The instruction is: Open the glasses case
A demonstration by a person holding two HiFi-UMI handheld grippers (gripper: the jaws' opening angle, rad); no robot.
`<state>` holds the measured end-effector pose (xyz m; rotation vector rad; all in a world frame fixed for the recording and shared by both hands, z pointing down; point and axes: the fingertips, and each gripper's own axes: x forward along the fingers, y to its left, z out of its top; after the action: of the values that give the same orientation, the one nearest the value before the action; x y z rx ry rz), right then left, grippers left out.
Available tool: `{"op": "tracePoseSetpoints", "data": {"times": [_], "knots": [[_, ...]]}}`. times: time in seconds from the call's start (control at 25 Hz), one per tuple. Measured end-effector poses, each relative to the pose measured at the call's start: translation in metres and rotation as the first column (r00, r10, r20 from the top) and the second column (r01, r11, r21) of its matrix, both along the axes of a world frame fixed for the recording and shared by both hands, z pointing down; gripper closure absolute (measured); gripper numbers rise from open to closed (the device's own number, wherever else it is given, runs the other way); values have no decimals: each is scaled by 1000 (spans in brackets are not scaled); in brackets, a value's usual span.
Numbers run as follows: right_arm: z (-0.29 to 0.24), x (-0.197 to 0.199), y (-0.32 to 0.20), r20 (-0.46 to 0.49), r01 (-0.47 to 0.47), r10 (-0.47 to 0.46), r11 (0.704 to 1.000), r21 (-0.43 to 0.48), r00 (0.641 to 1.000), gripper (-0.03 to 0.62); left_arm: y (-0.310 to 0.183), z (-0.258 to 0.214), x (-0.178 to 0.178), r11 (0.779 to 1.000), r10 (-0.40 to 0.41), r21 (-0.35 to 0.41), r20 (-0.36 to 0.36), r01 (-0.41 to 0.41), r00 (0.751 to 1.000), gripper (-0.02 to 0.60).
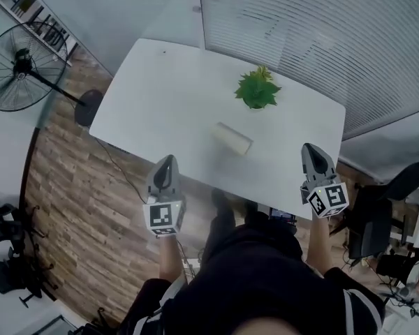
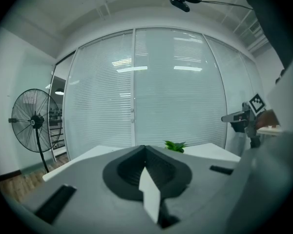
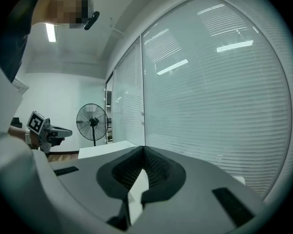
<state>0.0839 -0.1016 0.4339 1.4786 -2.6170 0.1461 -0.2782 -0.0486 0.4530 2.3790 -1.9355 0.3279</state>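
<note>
Head view: one glasses case (image 1: 231, 138) lying shut mid-table (image 1: 160, 96), just near of the one plant (image 1: 258, 89). Untouched, so the whole job left. Left gripper (image 1: 167, 162) and right gripper (image 1: 313, 151) hovering at the near edge.

Left gripper view: jaws together, nothing between.

Right gripper view: same deal, pinched closed on nothing.

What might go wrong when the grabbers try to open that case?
The glasses case lies loose on the smooth table; a push might slide it toward the plant close behind. The left gripper and right gripper are both shut, so unless they open they would only nudge it.
</note>
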Motion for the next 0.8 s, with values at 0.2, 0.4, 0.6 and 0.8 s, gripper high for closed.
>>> {"op": "tracePoseSetpoints", "data": {"times": [0.2,0.4,0.6,0.8], "knots": [[-2,-20,-14,-11,18,-18,1000,5,1000,580,-8,5,-11,1000,-9,-5,-35,9,999,583],[6,-26,-28,0,46,-46,999,20,999,580,-14,-4,0,1000,-16,20,-47,17,999,582],[13,-35,-41,34,94,-95,995,26,995,580,-16,-12,21,1000,-4,10,-27,4,1000,581],[22,-35,-47,62,136,-137,991,18,989,580,-21,-23,44,1000,17,0,17,-17,1000,581]]}}
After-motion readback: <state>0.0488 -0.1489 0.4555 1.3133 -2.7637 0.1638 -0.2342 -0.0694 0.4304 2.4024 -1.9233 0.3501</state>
